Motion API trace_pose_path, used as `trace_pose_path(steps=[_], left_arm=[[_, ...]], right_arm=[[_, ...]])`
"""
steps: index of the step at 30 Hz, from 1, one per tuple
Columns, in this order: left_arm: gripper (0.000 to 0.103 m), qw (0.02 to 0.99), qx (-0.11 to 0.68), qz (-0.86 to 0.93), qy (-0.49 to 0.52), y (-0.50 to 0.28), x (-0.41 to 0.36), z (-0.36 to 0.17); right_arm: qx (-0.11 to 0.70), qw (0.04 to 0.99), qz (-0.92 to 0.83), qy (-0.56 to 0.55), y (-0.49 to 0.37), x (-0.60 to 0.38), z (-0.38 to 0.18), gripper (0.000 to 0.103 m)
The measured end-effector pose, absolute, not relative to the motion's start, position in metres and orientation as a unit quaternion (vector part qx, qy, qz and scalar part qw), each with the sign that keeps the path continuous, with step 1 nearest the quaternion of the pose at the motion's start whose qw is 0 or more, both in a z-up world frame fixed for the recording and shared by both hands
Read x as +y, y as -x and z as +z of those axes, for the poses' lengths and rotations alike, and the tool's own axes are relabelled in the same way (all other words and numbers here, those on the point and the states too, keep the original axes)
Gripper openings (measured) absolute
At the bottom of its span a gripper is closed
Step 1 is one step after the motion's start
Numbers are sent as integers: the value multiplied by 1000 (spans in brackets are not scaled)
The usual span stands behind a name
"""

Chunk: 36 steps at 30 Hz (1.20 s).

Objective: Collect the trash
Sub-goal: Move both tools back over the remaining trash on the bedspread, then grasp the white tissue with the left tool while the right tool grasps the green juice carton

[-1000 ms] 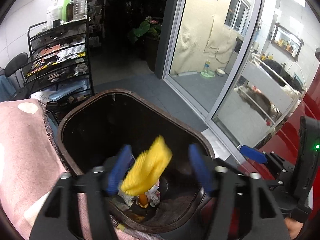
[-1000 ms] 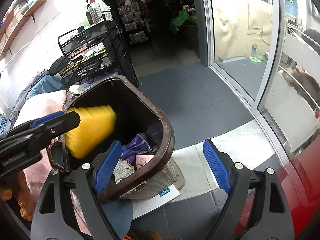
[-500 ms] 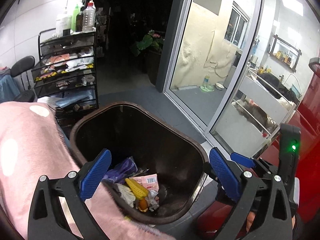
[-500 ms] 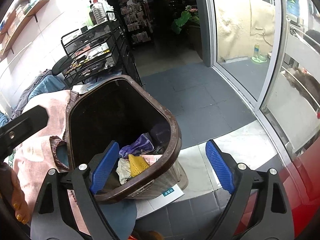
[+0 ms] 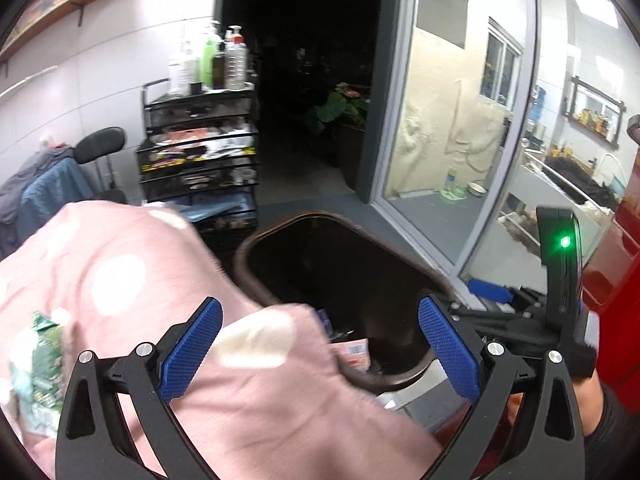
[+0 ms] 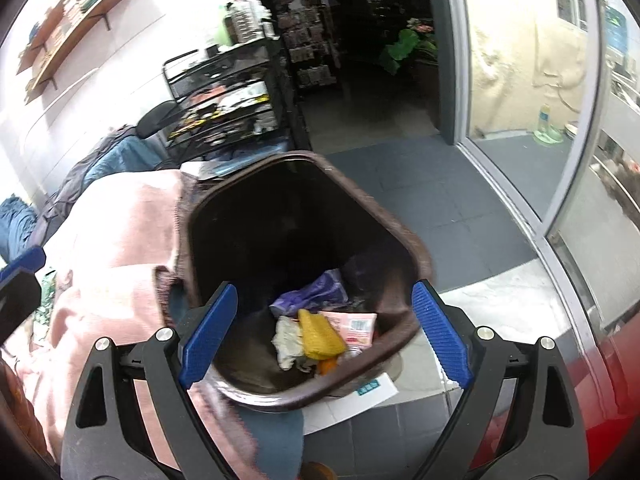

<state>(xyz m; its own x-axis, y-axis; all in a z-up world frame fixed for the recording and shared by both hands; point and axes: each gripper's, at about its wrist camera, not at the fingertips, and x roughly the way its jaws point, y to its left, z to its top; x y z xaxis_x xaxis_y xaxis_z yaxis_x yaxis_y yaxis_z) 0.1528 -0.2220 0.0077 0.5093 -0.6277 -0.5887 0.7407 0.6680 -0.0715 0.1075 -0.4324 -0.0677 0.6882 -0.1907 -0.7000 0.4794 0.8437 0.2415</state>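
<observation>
Glass sliding door (image 6: 532, 128) stands along the right side of the room, grey tiled floor (image 6: 420, 184) before it. Against the far wall: a black wire-mesh rack (image 5: 198, 160) with bottles on its top tier and mixed clutter on the tiers below.

A pink spotted blanket (image 5: 132, 280) covers the surface at left and laps against the brown trash bin (image 6: 404, 240). The bin sits on the floor, tilted, mouth open toward both cameras. Its contents lie at the bottom: a yellow sponge (image 6: 320, 334), resting on a crumpled white wad (image 6: 288, 340), beside a pink printed wrapper (image 6: 356, 328) and a purple bag (image 6: 312, 294).

Left tool (image 5: 320, 348): released, jaws at full spread, having just been opening; nothing between them. It hangs over the blanket edge and the near rim of the bin. A green printed packet (image 5: 38, 364) lies on the blanket at the far left of that view.

Right tool (image 6: 324, 336): released, jaws wide, nothing gripped; it hangs above the bin's near rim, the sponge visible in the bin between its blue pads (image 6: 208, 332).
</observation>
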Motion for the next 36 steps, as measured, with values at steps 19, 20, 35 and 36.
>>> trace_pose_path(steps=[19, 20, 35, 36], left_arm=[[95, 923, 341, -180, -12, -187, -22, -10], [94, 924, 343, -168, -12, -190, -14, -12], [45, 913, 401, -78, -19, -248, 55, -40], [37, 912, 404, -77, -18, -251, 57, -41]], right_arm=[[352, 926, 14, -136, -183, -278, -28, 88], [353, 926, 24, -133, -188, -271, -26, 88], [408, 889, 147, -149, -261, -159, -23, 88], [416, 884, 151, -155, -267, -154, -25, 88]])
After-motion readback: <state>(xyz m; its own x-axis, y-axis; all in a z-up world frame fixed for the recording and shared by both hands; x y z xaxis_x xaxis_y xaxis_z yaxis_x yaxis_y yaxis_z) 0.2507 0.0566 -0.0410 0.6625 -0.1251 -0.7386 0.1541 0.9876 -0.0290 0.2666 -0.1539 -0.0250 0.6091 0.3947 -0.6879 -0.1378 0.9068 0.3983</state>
